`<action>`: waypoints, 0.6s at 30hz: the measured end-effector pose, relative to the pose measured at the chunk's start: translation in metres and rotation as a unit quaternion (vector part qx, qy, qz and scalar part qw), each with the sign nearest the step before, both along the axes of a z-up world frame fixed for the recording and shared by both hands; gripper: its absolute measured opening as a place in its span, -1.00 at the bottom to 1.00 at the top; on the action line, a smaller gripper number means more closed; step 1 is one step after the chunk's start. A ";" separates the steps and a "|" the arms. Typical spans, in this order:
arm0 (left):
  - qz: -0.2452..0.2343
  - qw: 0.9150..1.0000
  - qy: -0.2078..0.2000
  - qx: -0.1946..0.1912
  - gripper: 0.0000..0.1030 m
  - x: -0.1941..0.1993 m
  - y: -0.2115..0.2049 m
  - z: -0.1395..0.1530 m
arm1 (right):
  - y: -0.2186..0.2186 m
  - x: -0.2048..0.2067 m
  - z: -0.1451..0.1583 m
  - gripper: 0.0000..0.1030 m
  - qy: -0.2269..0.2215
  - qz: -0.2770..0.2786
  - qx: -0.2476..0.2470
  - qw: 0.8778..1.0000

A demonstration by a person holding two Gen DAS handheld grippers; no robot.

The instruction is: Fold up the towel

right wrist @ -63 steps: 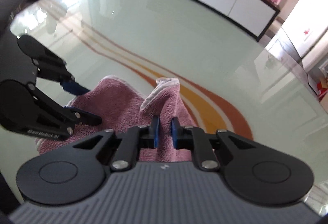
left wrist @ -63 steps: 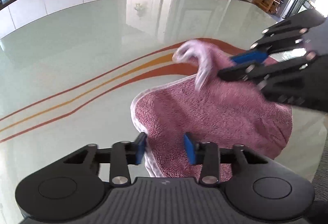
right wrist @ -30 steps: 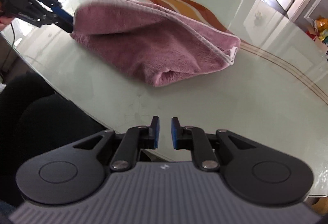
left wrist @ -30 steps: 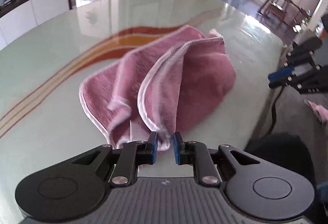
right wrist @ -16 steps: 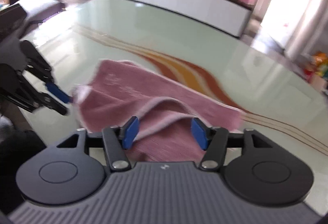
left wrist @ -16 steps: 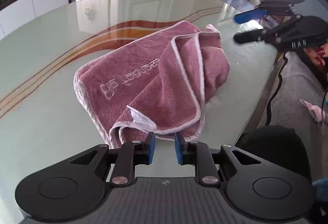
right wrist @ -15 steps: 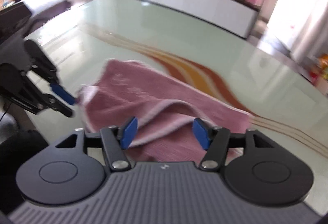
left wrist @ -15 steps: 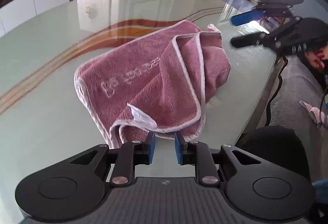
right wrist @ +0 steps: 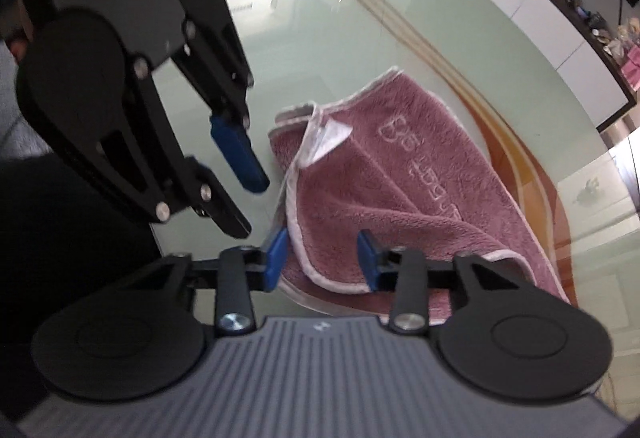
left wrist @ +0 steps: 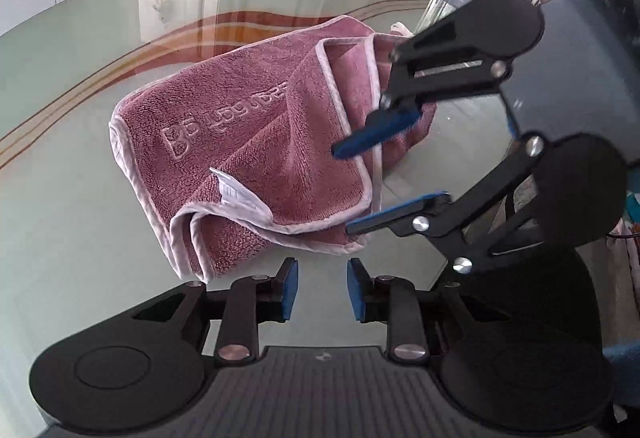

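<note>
your right gripper (right wrist: 322, 258) is nearer: its jaws, just narrowing, stand apart around the towel's (left wrist: 256, 141) near corner. the towel lies bunched on the table (left wrist: 80, 197), long axis slanting away. your left gripper (left wrist: 319, 290), just widening, is empty.

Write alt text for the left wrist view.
A pink towel, loosely folded, lies on a pale green glass table with orange stripes. The left gripper is open just short of its near edge, nothing between the jaws. The right gripper reaches in from the right, open around the towel's white-trimmed edge.
</note>
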State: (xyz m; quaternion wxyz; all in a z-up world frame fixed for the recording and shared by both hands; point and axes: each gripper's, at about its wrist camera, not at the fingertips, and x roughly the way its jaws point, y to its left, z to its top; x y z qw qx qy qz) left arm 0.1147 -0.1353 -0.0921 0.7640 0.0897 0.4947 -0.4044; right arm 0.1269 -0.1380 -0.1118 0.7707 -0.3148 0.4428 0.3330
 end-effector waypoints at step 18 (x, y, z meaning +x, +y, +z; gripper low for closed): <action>0.052 0.998 0.027 -0.027 -0.25 0.018 -0.015 -0.015 | -0.007 0.007 -0.003 -0.91 0.042 -0.038 0.019 0.998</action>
